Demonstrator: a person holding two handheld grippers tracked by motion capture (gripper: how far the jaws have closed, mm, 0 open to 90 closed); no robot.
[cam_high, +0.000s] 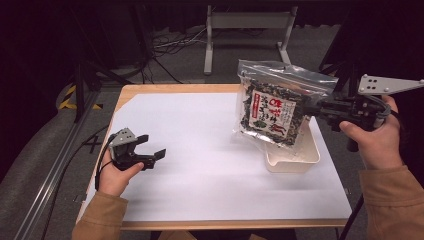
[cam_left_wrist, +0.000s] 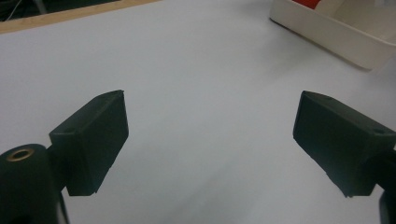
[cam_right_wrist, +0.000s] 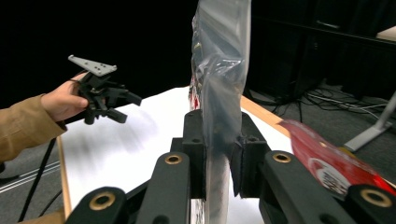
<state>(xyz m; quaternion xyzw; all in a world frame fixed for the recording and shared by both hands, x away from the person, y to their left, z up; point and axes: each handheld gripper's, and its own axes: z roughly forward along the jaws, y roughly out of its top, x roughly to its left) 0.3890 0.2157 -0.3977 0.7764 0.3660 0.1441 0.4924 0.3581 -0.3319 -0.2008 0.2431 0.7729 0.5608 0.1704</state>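
Worktop (cam_high: 200, 200) under a white sheet fills the middle of the high view, its wooden edge showing along the far and near sides. Next in size, a clear snack bag (cam_high: 274, 102) with dark contents and a red-and-white label hangs tilted in the air above a cream tray (cam_high: 300, 161) near the worktop's right edge. Right claw (cam_right_wrist: 218, 161) is clamped on the bag's edge, the plastic pinched between its jaws. Left claw (cam_high: 152, 146) rests low at the worktop's left side, jaws spread wide and holding nothing.
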